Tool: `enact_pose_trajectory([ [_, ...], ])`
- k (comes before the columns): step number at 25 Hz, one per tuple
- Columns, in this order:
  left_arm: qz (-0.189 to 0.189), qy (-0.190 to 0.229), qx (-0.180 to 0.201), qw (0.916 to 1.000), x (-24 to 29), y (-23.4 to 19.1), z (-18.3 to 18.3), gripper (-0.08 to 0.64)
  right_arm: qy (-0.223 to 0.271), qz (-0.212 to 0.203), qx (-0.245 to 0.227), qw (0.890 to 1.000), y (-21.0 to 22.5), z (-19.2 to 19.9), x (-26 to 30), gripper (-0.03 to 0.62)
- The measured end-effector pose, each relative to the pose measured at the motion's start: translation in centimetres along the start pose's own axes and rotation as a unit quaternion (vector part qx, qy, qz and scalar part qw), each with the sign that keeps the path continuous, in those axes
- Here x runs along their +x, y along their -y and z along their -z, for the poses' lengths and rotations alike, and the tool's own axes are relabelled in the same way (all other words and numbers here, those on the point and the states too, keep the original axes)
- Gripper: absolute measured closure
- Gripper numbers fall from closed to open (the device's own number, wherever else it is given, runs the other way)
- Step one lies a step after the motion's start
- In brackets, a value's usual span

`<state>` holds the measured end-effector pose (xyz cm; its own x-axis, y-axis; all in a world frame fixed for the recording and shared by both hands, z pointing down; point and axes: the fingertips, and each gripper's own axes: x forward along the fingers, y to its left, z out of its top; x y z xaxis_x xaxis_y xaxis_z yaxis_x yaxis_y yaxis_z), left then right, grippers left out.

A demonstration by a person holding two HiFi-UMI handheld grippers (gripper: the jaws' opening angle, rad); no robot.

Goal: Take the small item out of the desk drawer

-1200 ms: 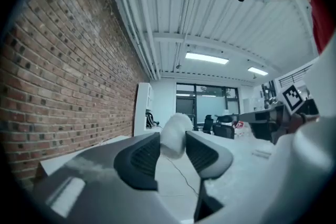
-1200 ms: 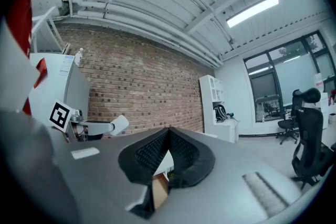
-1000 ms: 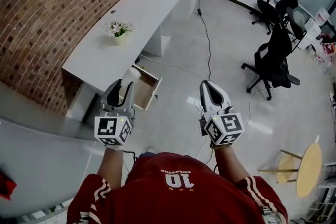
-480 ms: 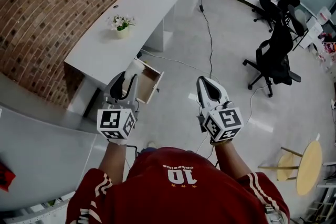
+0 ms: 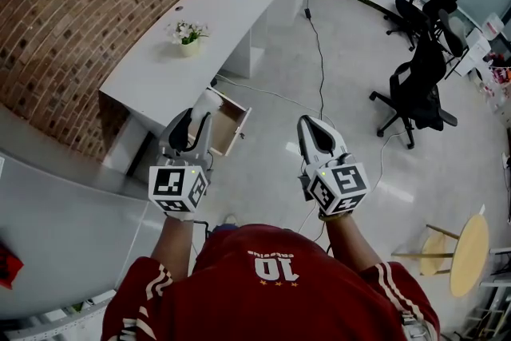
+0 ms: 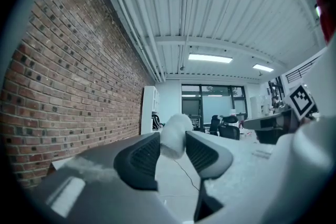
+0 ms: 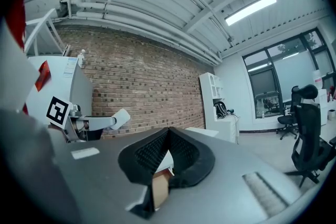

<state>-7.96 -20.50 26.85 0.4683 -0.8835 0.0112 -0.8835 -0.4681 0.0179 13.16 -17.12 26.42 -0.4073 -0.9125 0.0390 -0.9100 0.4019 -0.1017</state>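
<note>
A small white fluffy item (image 5: 207, 100) sits between the jaws of my left gripper (image 5: 195, 113), which is shut on it and held level in front of the white desk (image 5: 188, 52). In the left gripper view the item (image 6: 176, 131) is pinched between the dark pads of the left gripper (image 6: 172, 147). Just past the item, the wooden desk drawer (image 5: 231, 131) stands open. My right gripper (image 5: 314, 124) hovers over the floor to the right of the drawer. The right gripper (image 7: 169, 132) has its jaws meeting at the tips, with nothing in them.
A small pot of flowers (image 5: 188, 37) stands on the desk by the brick wall (image 5: 72, 4). A cable (image 5: 319, 60) runs across the floor. Black office chairs (image 5: 415, 96) stand at the right, a round wooden stool (image 5: 469, 255) at lower right, and a grey counter (image 5: 48, 227) at lower left.
The right gripper has drifted a little to the left. The left gripper still holds the white item in front of the open drawer.
</note>
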Motion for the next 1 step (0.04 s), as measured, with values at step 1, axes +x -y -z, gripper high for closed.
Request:
enact_pose_trajectory([
  [1, 0.000, 0.001, -0.001, 1.0000, -0.07, -0.11, 0.03, 0.396, 0.000, -0.001, 0.001, 1.000, -0.14, 0.11, 0.10, 0.594],
])
